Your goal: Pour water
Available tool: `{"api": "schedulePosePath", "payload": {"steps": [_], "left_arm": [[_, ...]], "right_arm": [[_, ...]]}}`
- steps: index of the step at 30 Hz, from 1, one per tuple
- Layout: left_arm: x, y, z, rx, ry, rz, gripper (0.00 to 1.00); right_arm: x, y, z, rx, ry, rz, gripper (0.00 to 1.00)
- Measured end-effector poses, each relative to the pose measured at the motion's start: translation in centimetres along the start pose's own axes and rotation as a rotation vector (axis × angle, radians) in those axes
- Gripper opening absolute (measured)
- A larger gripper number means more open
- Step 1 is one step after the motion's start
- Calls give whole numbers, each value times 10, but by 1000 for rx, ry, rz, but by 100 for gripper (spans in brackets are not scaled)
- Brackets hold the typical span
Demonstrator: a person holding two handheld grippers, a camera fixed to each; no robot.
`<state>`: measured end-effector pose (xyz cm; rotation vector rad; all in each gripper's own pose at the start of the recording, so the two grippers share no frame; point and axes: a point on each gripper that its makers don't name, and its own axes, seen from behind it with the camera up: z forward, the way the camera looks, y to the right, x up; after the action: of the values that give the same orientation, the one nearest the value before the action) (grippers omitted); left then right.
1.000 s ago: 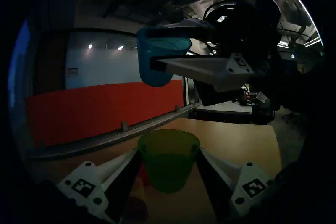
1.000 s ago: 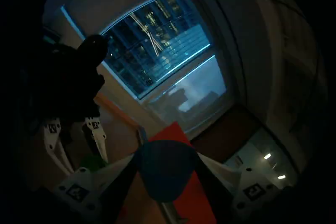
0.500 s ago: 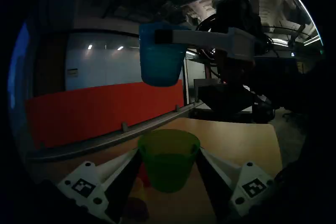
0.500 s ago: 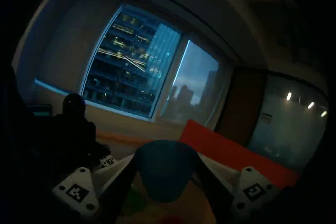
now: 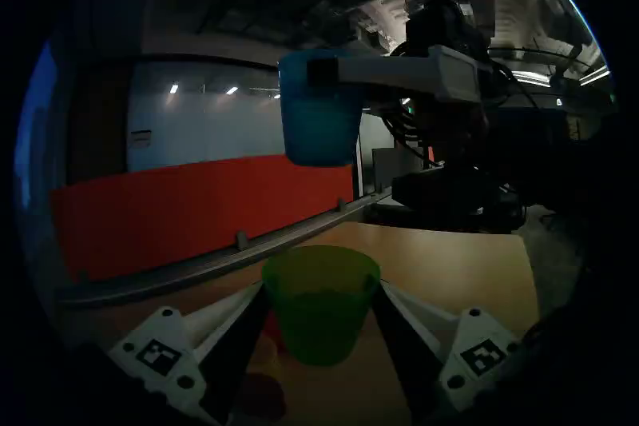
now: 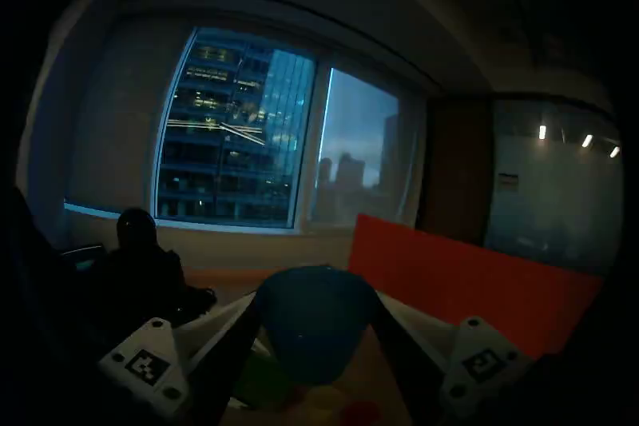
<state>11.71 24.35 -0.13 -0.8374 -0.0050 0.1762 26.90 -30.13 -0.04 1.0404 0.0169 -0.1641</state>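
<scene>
Left side first: the left gripper [image 5: 321, 302] is clamped on the green cup [image 5: 321, 330], both fingers snug against its walls. The cup sits upright right between the fingertips, over the table [image 5: 463, 266]. Looks like there's some liquid in the lower part of it, though it's dim.

Above and a bit ahead of that hangs the blue cup [image 5: 318, 118], pinched in the right gripper [image 6: 315, 306] with a finger pressed on each side.

What's changed: a second ago the blue cup was tilted over. Now it's swung back upright and drifted slightly to the right. The room in the right gripper view has levelled out too.

My read is the pour's basically done, and what's left is setting the cups down.
</scene>
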Motion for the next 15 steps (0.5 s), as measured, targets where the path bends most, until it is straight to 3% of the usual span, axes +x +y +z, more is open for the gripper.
{"api": "schedulePosePath", "payload": {"steps": [15], "left_arm": [[-1,-14,-6,21,-8,-19,84]], "right_arm": [[-27,33,-34,-73,-41,13,92]]}}
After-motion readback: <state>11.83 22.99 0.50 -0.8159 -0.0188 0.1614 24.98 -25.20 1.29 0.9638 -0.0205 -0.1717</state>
